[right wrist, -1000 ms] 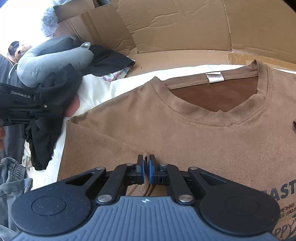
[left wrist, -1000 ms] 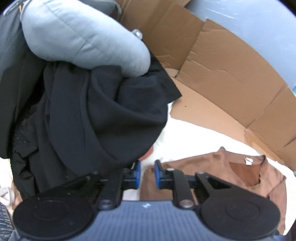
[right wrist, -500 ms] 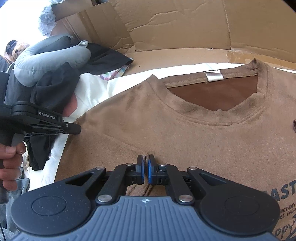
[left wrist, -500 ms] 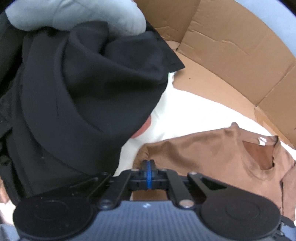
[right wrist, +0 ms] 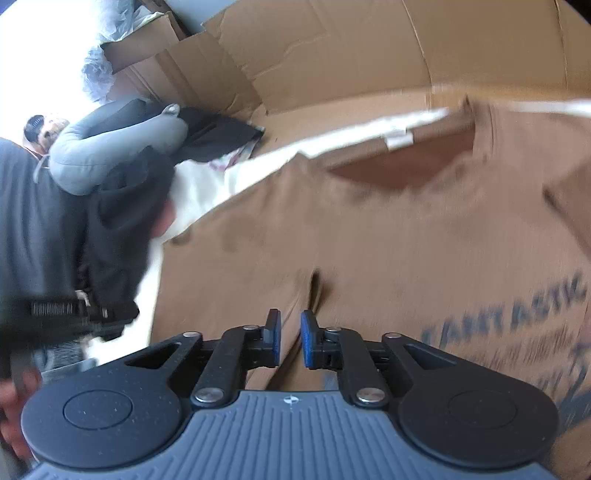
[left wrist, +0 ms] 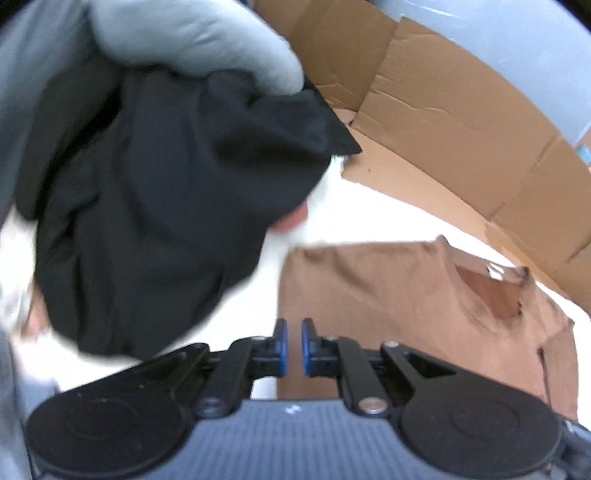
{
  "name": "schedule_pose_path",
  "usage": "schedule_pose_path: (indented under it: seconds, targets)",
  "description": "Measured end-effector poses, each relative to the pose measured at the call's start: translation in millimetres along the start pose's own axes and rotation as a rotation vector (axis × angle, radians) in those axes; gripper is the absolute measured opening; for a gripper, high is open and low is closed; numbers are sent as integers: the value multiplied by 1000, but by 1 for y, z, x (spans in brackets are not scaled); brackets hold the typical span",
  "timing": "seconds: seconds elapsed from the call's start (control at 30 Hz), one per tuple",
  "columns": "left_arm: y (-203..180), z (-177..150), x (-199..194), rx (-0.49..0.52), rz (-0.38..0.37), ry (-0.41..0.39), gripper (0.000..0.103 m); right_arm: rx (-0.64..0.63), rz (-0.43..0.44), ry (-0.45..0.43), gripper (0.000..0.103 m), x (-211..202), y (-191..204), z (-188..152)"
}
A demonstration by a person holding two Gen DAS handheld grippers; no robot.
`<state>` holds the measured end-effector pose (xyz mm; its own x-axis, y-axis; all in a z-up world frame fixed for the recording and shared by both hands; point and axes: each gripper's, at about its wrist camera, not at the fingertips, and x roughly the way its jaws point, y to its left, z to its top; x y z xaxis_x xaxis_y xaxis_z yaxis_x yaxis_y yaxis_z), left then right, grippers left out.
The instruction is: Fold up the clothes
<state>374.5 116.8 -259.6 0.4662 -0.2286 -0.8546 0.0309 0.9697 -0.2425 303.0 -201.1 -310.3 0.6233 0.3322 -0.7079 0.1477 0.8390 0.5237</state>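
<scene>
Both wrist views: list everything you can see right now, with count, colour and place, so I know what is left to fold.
T-shirt: one, brown with dark print, spread flat on the sheet.
Sheet: one, white, under the T-shirt.
Black garment: one bundle, black, heaped left of the T-shirt.
Neck pillow: one, grey, on top of the black garment.
Cardboard: several flattened sheets, brown, behind the sheet.
Left gripper: black, blue pads, jaws slightly apart and empty, over the T-shirt's left edge.
Right gripper: same make, jaws just been opening, a ridge of T-shirt between them, not pressed.
Hand: one, at the right wrist view's lower left.
</scene>
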Motion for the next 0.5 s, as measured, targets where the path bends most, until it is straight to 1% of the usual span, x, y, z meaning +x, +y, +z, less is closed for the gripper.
schedule_pose_path:
  seconds: [0.07,0.17,0.2,0.27,0.3,0.33,0.4,0.43,0.47,0.5]
  targets:
    - [6,-21,-14,-44,-14,1,7,31,37,11,38,-3,-2,-9]
    - [11,-55,-29,-102,-14,3,7,24,63,34,40,-3,0,-19]
    - [15,-64,-34,-104,-8,4,8,23,70,36,40,-3,1,-22]
    - [5,-87,-44,-87,24,-11,12,28,85,47,44,-2,1,-26]
    - [10,-90,-51,-93,30,-16,13,36,87,51,44,-1,0,-27]
    - [7,-95,-50,-105,31,-17,14,44,87,56,44,0,0,-29]
    - [-13,-109,-33,-137,21,-15,15,54,90,67,45,3,0,-31]
    - [-19,-118,-27,-156,16,-15,18,54,94,71,45,4,0,-32]
    - [-20,-125,-26,-180,11,-17,21,46,104,76,45,6,1,-33]
    - [-18,-130,-28,-208,4,-18,21,36,110,90,45,9,2,-33]
